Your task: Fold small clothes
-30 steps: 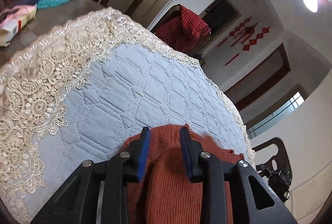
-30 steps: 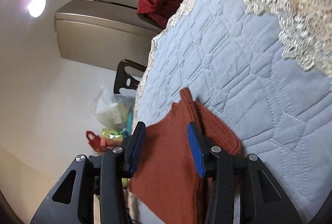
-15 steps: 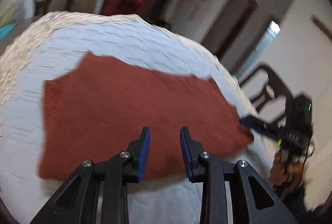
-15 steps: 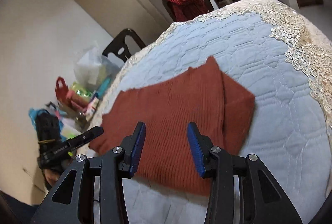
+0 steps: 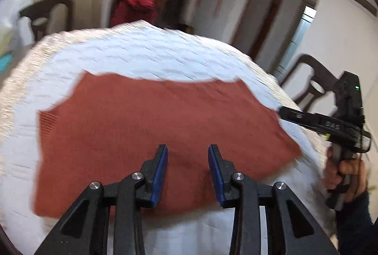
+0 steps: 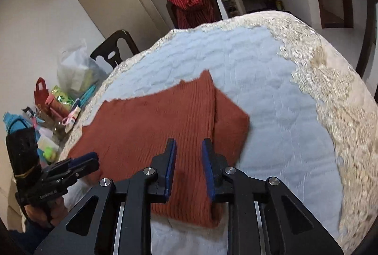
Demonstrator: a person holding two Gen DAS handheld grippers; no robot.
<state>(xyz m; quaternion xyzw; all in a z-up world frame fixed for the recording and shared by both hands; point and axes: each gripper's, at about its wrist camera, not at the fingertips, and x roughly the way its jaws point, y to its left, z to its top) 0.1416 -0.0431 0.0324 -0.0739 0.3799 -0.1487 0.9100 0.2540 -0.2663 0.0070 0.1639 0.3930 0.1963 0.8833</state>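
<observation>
A rust-red knitted garment (image 5: pixel 146 122) lies flat and folded on the quilted blue table cover (image 5: pixel 151 54). It also shows in the right wrist view (image 6: pixel 160 122), with a folded layer along its right side. My left gripper (image 5: pixel 187 172) is open and empty, held above the garment's near edge. My right gripper (image 6: pixel 188 167) is open and empty above the garment's near right part. The right gripper shows in the left wrist view (image 5: pixel 283 112) at the garment's right edge. The left gripper shows in the right wrist view (image 6: pixel 87 160) at its left edge.
The table cover has a wide cream lace border (image 6: pixel 335 94). Dark chairs (image 5: pixel 47 16) stand around the table; one carries a red cloth (image 6: pixel 193 4). Bags and small packages (image 6: pixel 59 98) clutter the far left side.
Both grippers have let go of the garment and pulled back and up. The garment, earlier between the fingers, now lies flat on the table. The left view is still blurred by motion.
</observation>
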